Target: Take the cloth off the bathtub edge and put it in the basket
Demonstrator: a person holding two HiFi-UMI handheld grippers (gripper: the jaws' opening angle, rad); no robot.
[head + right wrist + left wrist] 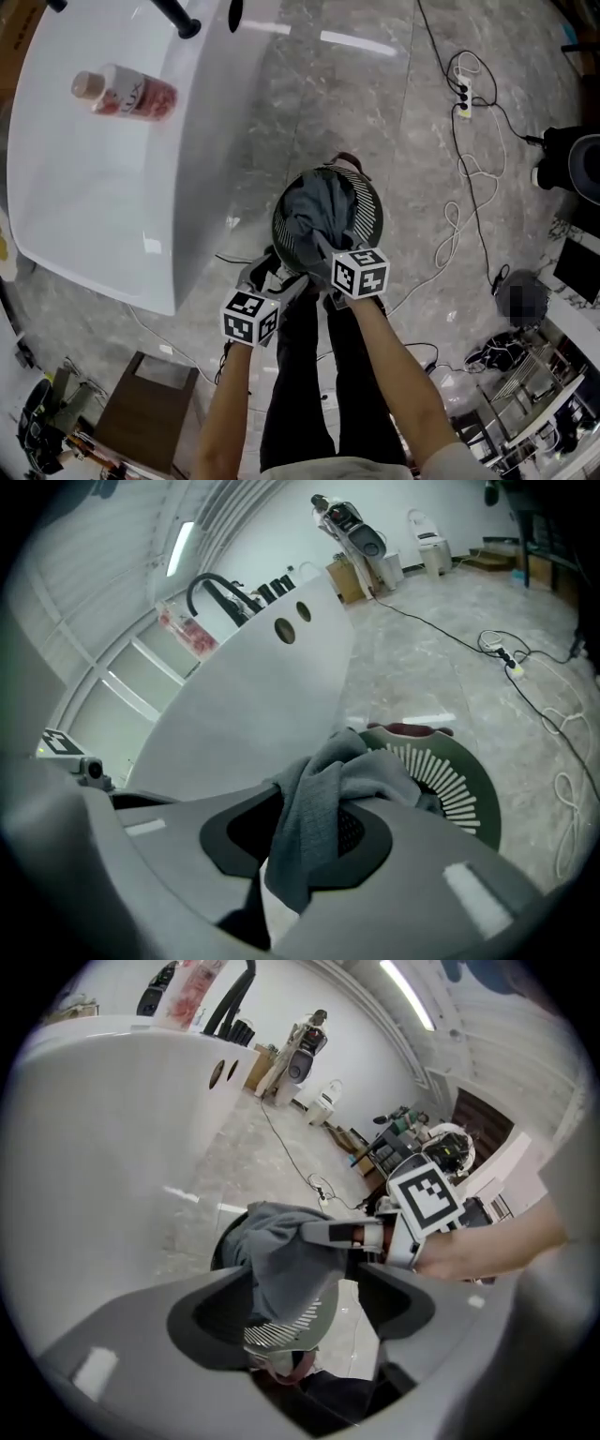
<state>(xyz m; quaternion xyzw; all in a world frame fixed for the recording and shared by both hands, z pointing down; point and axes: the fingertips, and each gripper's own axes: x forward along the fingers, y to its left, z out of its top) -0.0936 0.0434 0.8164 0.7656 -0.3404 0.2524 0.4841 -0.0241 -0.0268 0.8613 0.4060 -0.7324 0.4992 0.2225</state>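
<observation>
Over the green basket (372, 220) the right claw (314, 841) is clenched on the grey cloth (323, 789), while the left claw (300, 1312) hangs released at the basket's near rim.

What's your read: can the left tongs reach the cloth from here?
Probably yes. The left tongs stand open right at the basket, with the cloth heaped just ahead of them and nothing between. The right tongs pinch that cloth, so the two could crowd each other.

Left gripper (305, 1312) wide, right gripper (305, 841) pinched
</observation>
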